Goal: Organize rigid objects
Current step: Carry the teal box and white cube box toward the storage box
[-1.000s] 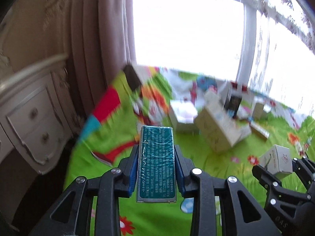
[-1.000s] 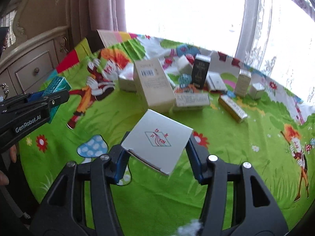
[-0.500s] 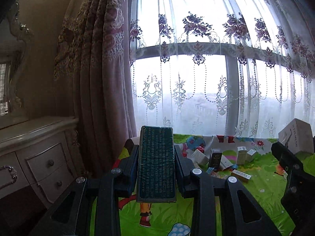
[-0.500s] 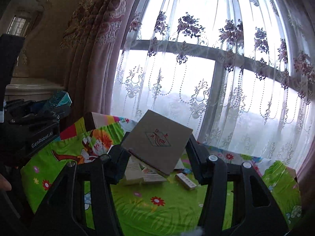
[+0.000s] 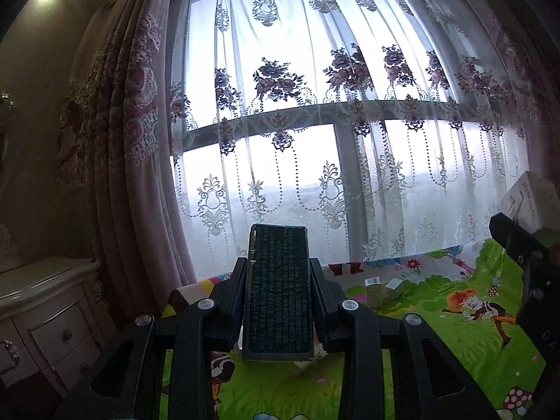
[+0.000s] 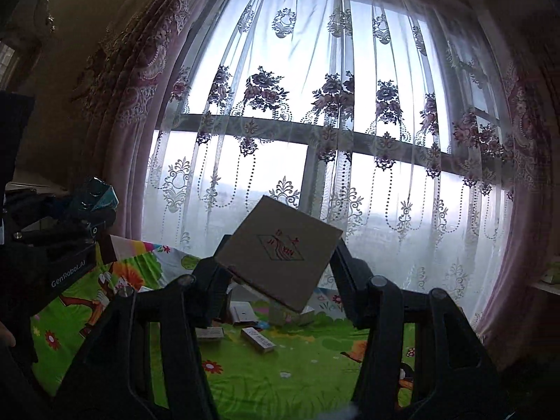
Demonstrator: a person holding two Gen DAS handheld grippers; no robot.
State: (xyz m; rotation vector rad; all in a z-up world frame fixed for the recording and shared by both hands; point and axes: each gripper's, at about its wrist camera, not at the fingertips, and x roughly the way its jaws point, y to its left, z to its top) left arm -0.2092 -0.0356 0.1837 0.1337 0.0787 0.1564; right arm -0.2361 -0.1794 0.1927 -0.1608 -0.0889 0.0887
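Both grippers have tilted up since a second ago, so the lace curtain (image 5: 315, 140) now fills each view and the worktop (image 6: 280, 367) sinks low. The left gripper (image 5: 278, 294) has its fingers clamped on the teal box (image 5: 278, 290), held upright at 6 o'clock. The right gripper (image 6: 280, 262) pinches the white box (image 6: 280, 250), tilted cornerwise. Small cartons (image 6: 257, 339) lie beyond on the cartoon cloth. A dresser (image 5: 45, 322) stands at 8 o'clock of the left view.
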